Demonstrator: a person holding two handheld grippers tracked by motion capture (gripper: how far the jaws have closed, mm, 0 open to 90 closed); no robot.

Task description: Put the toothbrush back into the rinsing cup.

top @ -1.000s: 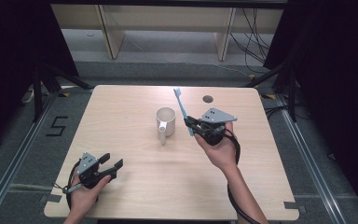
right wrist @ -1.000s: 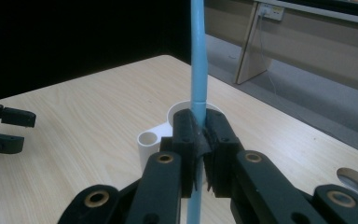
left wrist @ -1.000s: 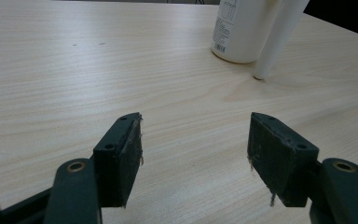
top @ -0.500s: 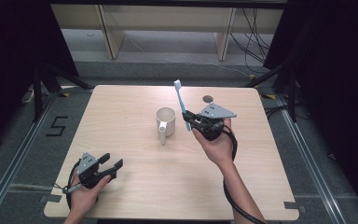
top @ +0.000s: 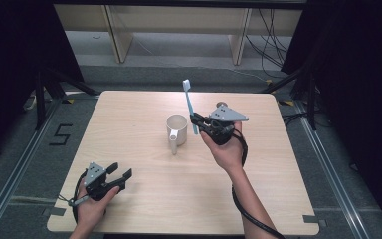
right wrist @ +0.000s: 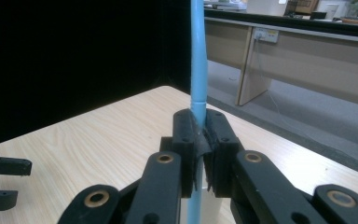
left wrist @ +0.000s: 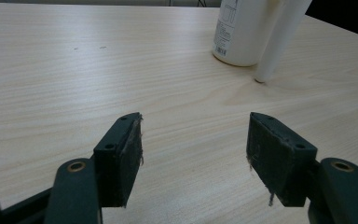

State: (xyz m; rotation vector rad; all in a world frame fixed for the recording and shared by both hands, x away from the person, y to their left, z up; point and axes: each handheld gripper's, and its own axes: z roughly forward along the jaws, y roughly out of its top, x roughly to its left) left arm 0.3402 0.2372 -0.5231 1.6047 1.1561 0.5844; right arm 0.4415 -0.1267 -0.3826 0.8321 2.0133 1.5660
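Observation:
A white mug [top: 176,131] stands near the middle of the table, handle toward the front; its base and handle appear in the left gripper view too [left wrist: 244,31]. My right gripper [top: 196,120] is held above the table just right of the mug, shut on a blue toothbrush [top: 189,106] that stands nearly upright, bristle head on top. In the right gripper view the blue handle [right wrist: 198,70] rises straight up from between the closed jaws [right wrist: 198,140]. My left gripper [top: 121,174] rests low at the front left of the table, open, with bare wood between its pads [left wrist: 121,154].
The light wooden table [top: 129,114] has a dark round spot behind the right gripper's grey plate. Black stands and cables lie on the floor around the table; a low shelf unit [top: 179,25] stands beyond the far edge.
The right gripper has lifted and turned the toothbrush from a leftward lean to nearly upright, and shifted slightly toward the front beside the mug. The left gripper has stayed put.

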